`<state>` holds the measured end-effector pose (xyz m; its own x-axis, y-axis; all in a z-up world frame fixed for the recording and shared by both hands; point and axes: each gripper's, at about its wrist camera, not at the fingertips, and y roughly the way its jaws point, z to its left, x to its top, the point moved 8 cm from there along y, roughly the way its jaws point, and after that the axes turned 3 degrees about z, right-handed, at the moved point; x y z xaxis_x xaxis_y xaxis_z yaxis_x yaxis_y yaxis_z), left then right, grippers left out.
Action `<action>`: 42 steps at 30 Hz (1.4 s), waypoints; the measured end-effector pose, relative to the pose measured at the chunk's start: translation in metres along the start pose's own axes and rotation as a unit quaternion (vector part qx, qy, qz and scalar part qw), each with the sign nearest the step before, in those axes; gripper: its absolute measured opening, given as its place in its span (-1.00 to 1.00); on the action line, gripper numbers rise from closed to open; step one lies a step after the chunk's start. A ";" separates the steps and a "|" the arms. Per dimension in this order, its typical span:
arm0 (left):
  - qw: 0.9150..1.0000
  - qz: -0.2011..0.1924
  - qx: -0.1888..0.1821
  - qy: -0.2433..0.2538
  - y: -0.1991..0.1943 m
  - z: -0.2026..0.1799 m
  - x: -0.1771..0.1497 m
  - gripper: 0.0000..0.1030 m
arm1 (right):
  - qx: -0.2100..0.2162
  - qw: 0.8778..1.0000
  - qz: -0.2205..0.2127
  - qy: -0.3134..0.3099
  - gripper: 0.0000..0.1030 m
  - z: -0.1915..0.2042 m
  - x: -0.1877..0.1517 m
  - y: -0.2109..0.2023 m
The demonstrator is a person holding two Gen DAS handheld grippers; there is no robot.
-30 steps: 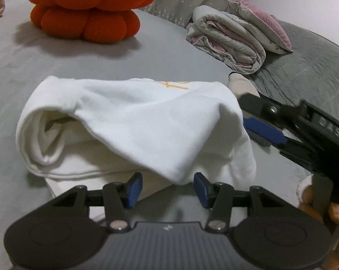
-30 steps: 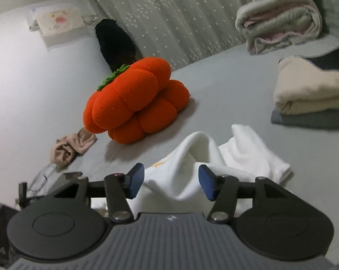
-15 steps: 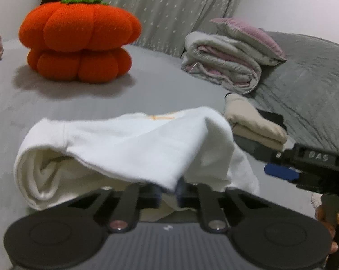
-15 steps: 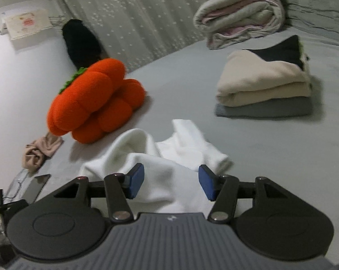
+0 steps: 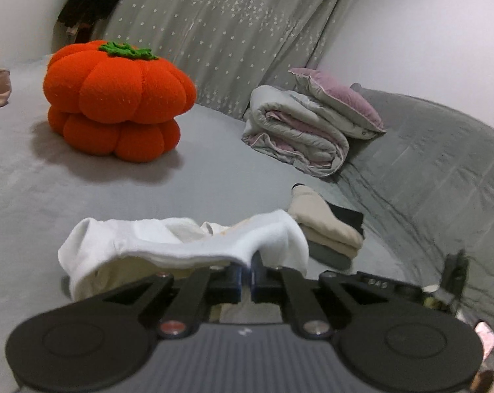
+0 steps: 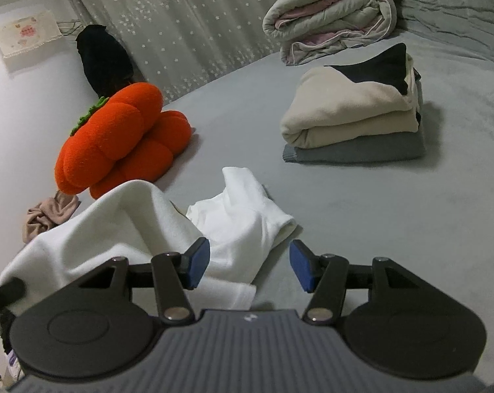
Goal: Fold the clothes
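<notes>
While the left claw [image 5: 245, 276] is clamped on a lifted edge of the white sweatshirt [image 5: 181, 245], the garment sits low in the middle of the left wrist view, bunched on the grey bed [image 5: 214, 177]. One fold of it rises into a peak at the lower left of the right wrist view, and a cuffed end [image 6: 273, 219] trails flat toward the centre. The right claw [image 6: 249, 265] hovers with its blue pads apart, holding nothing, just above the garment's near edge.

Doing this well, I judge, means keeping the pinched edge taut and level, so the layer travels as one sheet instead of dragging the lower layers with it. The fabric looks thick and fleecy, so it will likely hold a soft crease but slump if let go high; lowering it close to the bed before releasing should help. The open claw could pin or take the slack edge near its left pad to stop the bundle from sliding.

A stack of folded clothes [image 6: 355, 118] lies at the upper right of the right wrist view, well apart from the sweatshirt, with an orange pumpkin cushion [image 6: 119, 140] to the left.
</notes>
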<state>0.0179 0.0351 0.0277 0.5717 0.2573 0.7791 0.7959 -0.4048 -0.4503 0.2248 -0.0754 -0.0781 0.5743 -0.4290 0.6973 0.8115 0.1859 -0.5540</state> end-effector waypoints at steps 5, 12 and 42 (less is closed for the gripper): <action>0.999 0.018 -0.005 -0.032 -0.034 0.003 0.000 -0.92 | 0.011 1.000 0.023 -0.008 0.13 0.008 -0.007 -0.005; 0.999 0.030 -0.012 -0.043 -0.067 0.001 -0.008 -0.93 | 0.029 0.997 0.068 -0.013 0.13 0.020 -0.027 0.000; 0.981 0.070 0.111 -0.141 0.010 0.151 -0.053 -0.36 | -0.018 0.984 0.112 -0.138 -0.51 0.072 -0.076 0.087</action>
<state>0.0258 0.1496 -0.0835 0.6861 0.4580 0.5652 0.7115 -0.2605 -0.6526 0.2596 0.0370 -0.1463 0.7501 -0.1228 0.6498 0.6593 0.2158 -0.7202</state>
